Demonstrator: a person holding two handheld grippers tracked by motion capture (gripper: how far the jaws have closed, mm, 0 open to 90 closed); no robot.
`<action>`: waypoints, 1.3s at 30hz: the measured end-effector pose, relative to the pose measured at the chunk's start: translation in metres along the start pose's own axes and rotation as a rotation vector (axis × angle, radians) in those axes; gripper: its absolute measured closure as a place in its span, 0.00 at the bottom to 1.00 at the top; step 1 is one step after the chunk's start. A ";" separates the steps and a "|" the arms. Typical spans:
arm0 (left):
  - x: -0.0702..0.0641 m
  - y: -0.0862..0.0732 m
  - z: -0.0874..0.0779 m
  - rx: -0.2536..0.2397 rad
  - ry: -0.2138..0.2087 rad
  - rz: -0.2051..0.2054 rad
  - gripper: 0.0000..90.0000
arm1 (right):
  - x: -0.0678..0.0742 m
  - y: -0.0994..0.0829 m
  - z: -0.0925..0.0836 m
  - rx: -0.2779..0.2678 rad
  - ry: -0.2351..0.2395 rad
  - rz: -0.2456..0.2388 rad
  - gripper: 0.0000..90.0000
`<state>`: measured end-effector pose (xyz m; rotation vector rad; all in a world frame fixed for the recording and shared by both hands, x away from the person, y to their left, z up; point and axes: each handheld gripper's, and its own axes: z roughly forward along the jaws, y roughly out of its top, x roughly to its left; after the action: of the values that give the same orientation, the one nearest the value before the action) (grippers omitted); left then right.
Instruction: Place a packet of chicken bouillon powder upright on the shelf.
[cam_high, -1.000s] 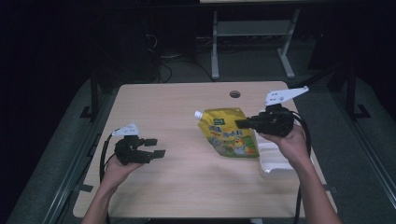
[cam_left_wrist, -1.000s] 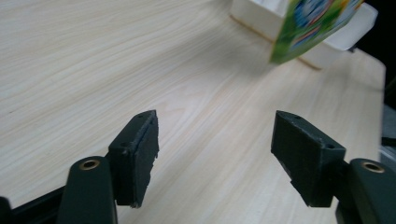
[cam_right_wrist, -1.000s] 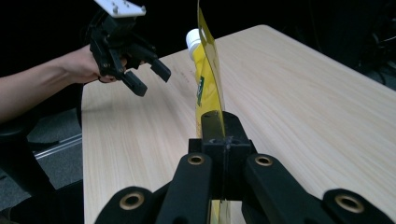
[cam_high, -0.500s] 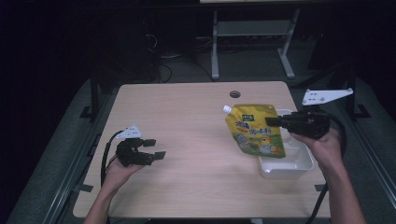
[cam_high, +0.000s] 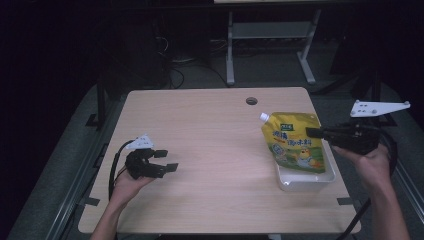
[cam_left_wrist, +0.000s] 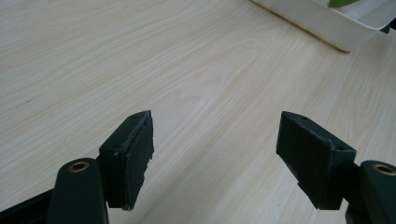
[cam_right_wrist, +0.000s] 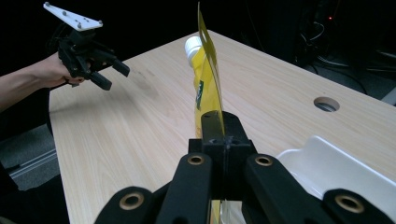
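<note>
right claw (cam_high: 311, 132); pouch (cam_high: 295, 143) spout up-left

A pale wood counter (cam_high: 200, 130) with a cable hole (cam_high: 251, 101) stands in a dark room; a metal frame (cam_high: 270, 35) and loose cables (cam_high: 180, 75) lie behind.

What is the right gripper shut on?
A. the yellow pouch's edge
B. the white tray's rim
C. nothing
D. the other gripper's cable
A: the right gripper has its jaws pinched on the flat edge of the yellow pouch, above the white tray.
</note>
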<state>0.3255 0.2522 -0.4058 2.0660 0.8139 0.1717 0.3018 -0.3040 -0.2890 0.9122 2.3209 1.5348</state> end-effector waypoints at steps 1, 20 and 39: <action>0.000 0.000 0.000 0.000 0.000 0.000 0.30 | -0.001 -0.001 -0.001 -0.001 -0.001 0.002 1.00; 0.001 0.000 0.001 0.003 -0.003 -0.003 0.30 | -0.005 -0.012 -0.005 0.000 -0.023 0.019 1.00; 0.003 -0.004 0.004 0.001 -0.005 -0.024 0.30 | -0.020 -0.040 0.003 0.045 -0.068 0.076 0.99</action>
<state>0.3277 0.2525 -0.4121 2.0559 0.8358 0.1524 0.3038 -0.3244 -0.3287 1.0588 2.3069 1.4616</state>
